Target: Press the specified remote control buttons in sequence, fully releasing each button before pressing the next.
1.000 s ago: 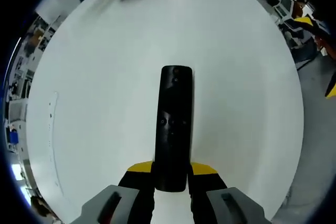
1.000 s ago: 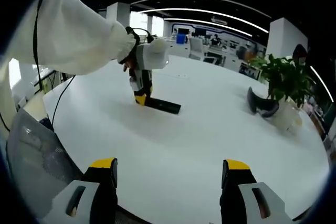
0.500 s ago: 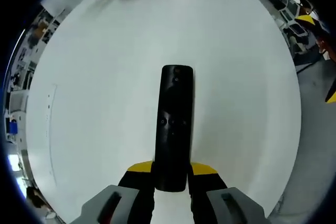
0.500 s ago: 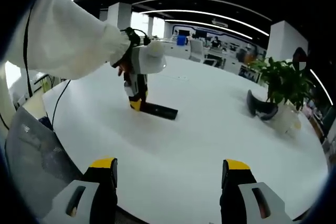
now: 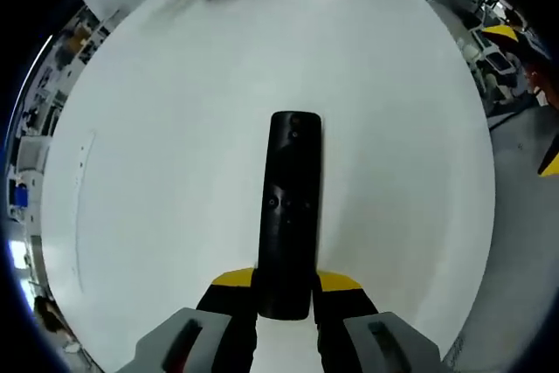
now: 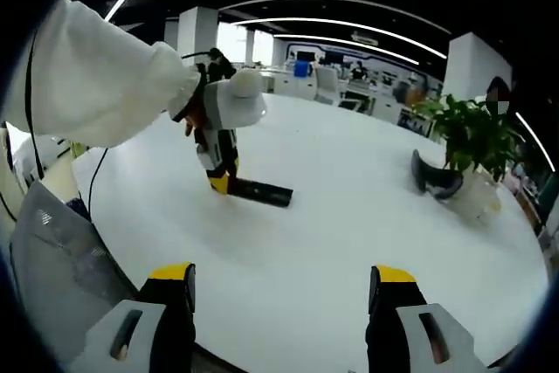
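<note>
left gripper (image 5: 284,290) clamped on remote (image 5: 288,207) end, lying straight ahead | my right gripper (image 6: 279,290) open, well back, remote (image 6: 259,191) up-left

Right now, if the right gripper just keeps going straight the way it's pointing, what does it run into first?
Probably only the bare white round table. The open right gripper points across clear tabletop; the slim black remote control, held by the left gripper, lies off to the left of that line, though depth is hard to judge.

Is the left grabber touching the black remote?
Touching. In the left gripper view the left gripper's yellow-tipped jaws press against both sides of the remote's near end, with no gap showing.
</note>
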Demonstrator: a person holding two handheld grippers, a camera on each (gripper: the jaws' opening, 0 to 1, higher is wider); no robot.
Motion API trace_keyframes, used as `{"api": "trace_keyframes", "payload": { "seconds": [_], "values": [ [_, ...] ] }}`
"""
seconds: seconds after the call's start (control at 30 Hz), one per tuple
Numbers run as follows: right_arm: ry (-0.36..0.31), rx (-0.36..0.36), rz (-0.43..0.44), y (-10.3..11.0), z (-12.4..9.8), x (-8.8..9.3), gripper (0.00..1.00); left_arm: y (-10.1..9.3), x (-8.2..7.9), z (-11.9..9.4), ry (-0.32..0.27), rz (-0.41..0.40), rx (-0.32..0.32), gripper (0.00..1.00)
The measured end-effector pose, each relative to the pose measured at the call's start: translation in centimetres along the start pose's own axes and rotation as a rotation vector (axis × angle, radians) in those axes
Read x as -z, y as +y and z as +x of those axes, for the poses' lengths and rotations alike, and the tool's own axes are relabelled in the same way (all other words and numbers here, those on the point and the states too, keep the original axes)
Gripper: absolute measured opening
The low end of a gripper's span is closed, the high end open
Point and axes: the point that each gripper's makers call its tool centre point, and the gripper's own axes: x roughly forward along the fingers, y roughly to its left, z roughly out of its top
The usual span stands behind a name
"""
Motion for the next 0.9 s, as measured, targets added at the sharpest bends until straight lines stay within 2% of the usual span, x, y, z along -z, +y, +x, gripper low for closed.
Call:
{"api": "trace_keyframes", "payload": {
  "seconds": [0.47, 0.9],
  "values": [
    [-0.004, 0.002, -0.001, -0.1, 0.0, -0.1, 0.8, -1.5, 0.2, -0.1, -0.011, -0.059, -0.012, 0.24],
    [-0.005, -0.007, -0.004, 0.0, 0.0, 0.0, 0.8, -2.9, 0.3, -0.1, -0.029, -0.073, -0.016, 0.24]
  ]
}}
